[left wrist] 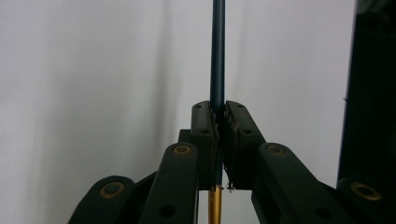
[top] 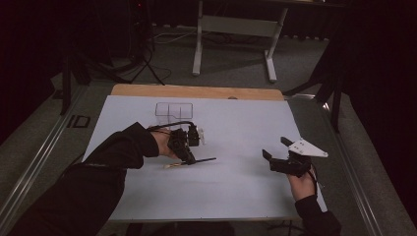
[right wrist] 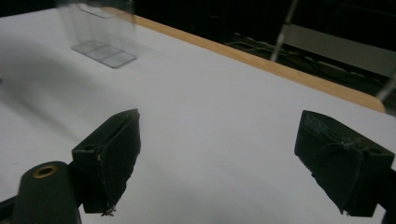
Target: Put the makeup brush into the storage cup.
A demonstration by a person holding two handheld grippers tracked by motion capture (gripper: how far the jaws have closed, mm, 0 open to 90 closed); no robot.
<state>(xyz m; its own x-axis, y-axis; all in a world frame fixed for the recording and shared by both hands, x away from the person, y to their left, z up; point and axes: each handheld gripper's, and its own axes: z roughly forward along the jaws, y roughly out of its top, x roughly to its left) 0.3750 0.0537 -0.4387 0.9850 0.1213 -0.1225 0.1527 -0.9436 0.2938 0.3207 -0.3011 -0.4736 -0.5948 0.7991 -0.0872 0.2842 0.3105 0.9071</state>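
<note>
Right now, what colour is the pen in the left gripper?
Dark blue shaft, gold at the near end: the pen shows best in the left gripper view.

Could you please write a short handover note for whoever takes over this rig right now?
Left gripper: shut on a thin dark pen with a gold end, held near its middle, just above the white table.
Right gripper: open, holding nothing, at the table's right side.
A clear compartment holder stands at the far side of the table, beyond the left gripper. A pale object lies on the table under the left hand; what it is cannot be told.
Done: pen gripped.
Left: probably to put the pen into the holder; that is a guess.
</note>
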